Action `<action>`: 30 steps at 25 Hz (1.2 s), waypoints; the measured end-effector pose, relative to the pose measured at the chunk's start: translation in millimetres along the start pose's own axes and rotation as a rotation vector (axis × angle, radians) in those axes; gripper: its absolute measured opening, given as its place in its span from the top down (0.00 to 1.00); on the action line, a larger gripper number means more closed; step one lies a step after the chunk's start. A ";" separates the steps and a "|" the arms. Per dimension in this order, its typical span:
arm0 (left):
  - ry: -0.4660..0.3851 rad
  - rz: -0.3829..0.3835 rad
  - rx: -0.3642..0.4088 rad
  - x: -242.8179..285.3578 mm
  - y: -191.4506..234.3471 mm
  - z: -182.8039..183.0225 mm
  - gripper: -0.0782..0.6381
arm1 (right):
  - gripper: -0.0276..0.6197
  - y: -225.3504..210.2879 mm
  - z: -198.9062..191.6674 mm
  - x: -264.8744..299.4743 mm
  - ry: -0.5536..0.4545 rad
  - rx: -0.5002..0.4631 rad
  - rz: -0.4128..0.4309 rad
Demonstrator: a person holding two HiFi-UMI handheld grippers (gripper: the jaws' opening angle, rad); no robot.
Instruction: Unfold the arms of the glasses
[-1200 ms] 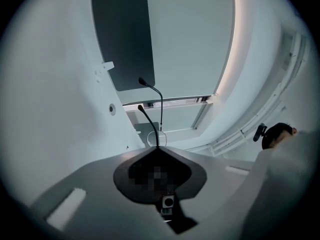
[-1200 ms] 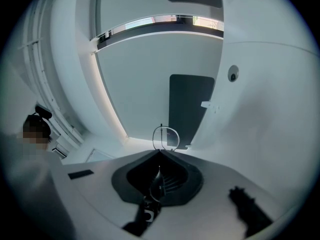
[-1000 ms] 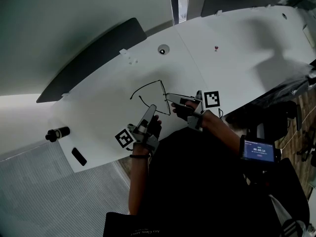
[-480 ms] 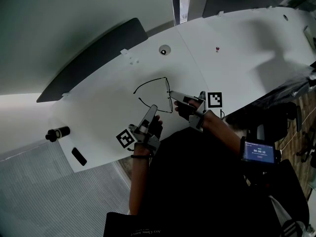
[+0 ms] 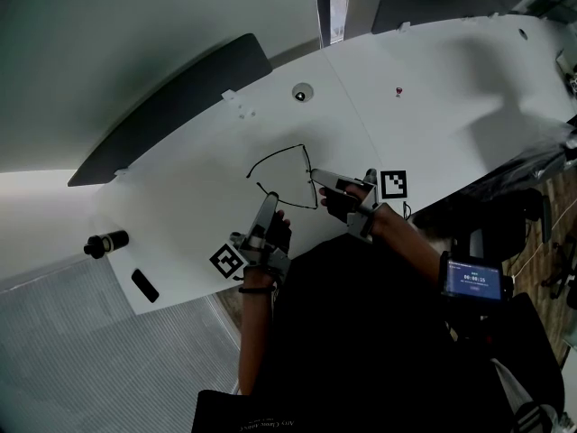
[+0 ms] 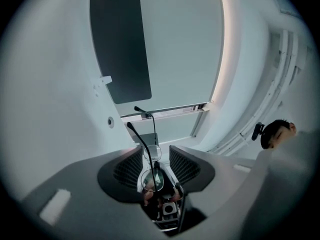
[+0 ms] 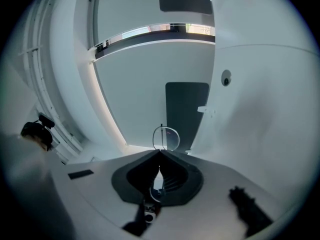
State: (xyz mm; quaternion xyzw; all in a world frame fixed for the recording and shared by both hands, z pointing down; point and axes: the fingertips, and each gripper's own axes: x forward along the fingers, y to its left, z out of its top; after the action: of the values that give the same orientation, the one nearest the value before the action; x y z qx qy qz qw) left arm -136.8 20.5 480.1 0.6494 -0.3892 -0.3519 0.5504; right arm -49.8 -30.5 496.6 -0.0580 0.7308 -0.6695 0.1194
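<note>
head view, centre of frame: the glasses [image 5: 307, 165] lie on the white table [image 5: 180, 197]. their front is pinched in your right gripper [image 5: 317, 177], whose jaws are closed on a lens rim. both arms run from that front toward the left of the frame, converging. your left gripper [image 5: 269, 204], at lower centre, has just been opening its jaws and stands wide. its own view shows a lens and one arm in the gap, pads clear of them. the lower arm's tip lies just above its fingertips, so the left hand is probably the nearer.
</note>
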 end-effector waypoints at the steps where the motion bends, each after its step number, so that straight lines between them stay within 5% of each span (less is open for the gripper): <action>1: -0.009 0.005 -0.002 -3.0 2.1 4.0 0.68 | 0.95 0.1 -0.8 0.2 0.004 -0.001 0.002; 18: -0.020 0.001 -0.058 1.8 16.2 10.1 0.69 | 0.95 5.8 -7.2 4.9 0.042 -0.003 0.031; 21: -0.077 -0.029 -0.086 -0.4 13.4 18.2 0.81 | 0.95 5.6 -8.7 6.4 0.052 -0.012 0.029; 30: -0.092 -0.051 -0.094 -8.1 6.0 16.1 0.84 | 0.95 2.7 -1.0 2.8 0.011 -0.027 0.007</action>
State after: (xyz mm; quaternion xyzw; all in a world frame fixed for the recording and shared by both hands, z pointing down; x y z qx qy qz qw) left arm -155.5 20.1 483.9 0.6156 -0.3804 -0.4130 0.5530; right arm -52.5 -30.0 493.7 -0.0532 0.7408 -0.6594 0.1169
